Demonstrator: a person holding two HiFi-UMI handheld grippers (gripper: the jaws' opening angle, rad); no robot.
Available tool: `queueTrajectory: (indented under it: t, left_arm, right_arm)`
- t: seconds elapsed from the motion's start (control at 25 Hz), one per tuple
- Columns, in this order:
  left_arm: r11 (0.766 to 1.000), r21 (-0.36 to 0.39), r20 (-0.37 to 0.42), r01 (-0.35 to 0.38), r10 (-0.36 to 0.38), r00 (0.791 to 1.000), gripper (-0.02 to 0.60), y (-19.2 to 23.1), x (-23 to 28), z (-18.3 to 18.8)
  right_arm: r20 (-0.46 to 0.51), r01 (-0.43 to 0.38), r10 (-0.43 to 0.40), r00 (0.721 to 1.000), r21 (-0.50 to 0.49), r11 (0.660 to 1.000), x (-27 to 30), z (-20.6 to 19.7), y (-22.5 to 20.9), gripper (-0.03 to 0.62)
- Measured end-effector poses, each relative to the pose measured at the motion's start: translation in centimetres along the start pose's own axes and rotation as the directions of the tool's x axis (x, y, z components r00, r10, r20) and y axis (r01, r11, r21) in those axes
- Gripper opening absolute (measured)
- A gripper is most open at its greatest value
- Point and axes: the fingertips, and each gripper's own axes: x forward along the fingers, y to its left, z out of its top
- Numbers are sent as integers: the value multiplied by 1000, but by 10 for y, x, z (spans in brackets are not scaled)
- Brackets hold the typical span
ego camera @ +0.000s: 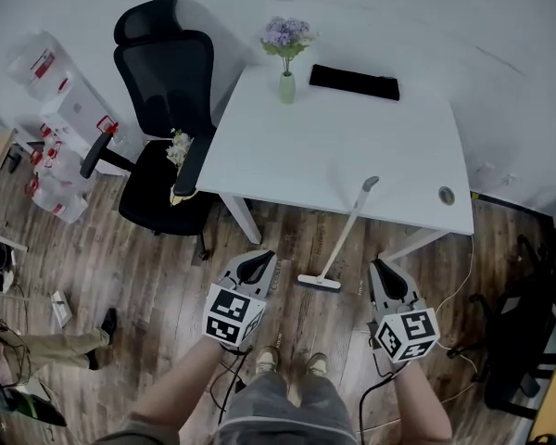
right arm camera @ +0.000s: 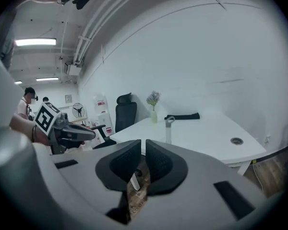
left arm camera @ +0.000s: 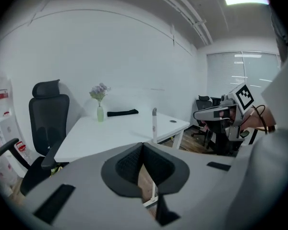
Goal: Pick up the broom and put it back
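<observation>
The white broom (ego camera: 345, 233) leans against the front edge of the white table (ego camera: 352, 165), its head on the wooden floor and its grey handle tip at the table's edge. Both grippers hang in the air short of it, pointing toward the table. My left gripper (ego camera: 256, 265) is left of the broom head, jaws shut and empty. My right gripper (ego camera: 386, 274) is right of it, its pads all but touching, nothing between them. The broom handle (left arm camera: 154, 123) stands beyond the left gripper (left arm camera: 143, 145) in its own view. It also shows as the broom handle (right arm camera: 169, 128) beyond the right gripper (right arm camera: 143, 143).
A black office chair (ego camera: 162, 109) stands left of the table. A vase of flowers (ego camera: 286, 58) and a flat black object (ego camera: 354, 82) sit at the table's far edge. Boxes (ego camera: 60, 119) line the left wall, a dark chair (ego camera: 514, 341) is at the right, and cables lie by my feet.
</observation>
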Motion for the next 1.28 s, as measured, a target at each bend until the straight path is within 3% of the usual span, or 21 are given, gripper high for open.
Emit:
queueTrajectory:
  t: [0.48, 0.72, 0.96, 1.28]
  left_arm:
    - [994, 107, 101, 16, -26, 995, 15, -50, -94, 90]
    - [988, 153, 130, 34, -54, 990, 15, -77, -134, 120]
    - [983, 179, 174, 41, -72, 982, 15, -96, -173, 141]
    - [988, 149, 217, 35, -67, 974, 15, -110, -189, 154]
  right_arm:
    - [108, -85, 85, 991, -4, 996, -109, 99, 80, 43]
    - [155, -121, 133, 979, -84, 989, -160, 134, 108, 32]
    - [219, -158, 187, 958, -144, 977, -200, 159, 137, 29]
    - [215, -150, 185, 959, -168, 974, -213, 158, 136, 29]
